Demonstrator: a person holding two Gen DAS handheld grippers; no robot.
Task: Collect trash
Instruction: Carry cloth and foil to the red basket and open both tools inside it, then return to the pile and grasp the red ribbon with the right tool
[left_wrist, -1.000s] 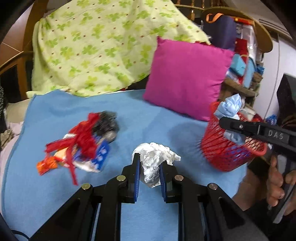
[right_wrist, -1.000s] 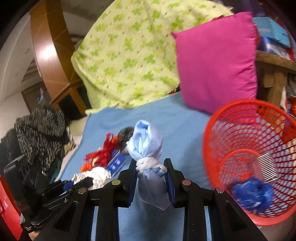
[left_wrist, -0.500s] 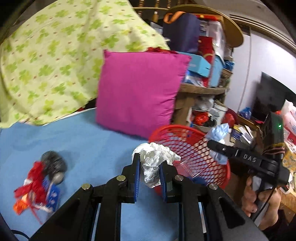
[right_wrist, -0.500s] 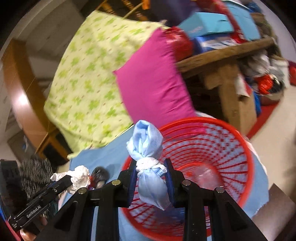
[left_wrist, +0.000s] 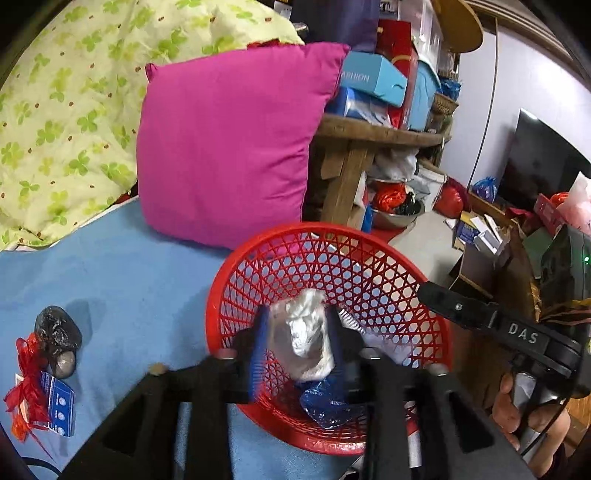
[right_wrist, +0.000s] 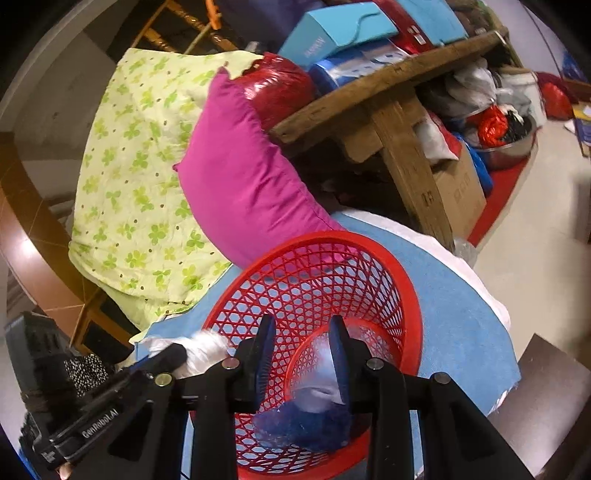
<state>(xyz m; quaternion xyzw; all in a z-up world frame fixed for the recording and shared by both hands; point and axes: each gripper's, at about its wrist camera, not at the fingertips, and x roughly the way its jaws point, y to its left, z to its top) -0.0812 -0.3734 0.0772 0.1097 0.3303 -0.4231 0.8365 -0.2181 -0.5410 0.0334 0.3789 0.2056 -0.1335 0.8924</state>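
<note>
Crumpled white paper wad (left_wrist: 306, 339): light, soft, crushable anywhere; between the left tongs (left_wrist: 295, 343), just parting over the red basket (left_wrist: 221, 291). Right tongs (right_wrist: 301, 354) also parting, pale blue knotted bag (right_wrist: 325, 373) slipping down into the basket.

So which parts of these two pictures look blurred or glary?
Left wrist view: the left gripper and the white paper wad are motion-smeared; background sharp. Right wrist view: the pale blue bundle is smeared over the red basket; warm glare at left edge.
</note>
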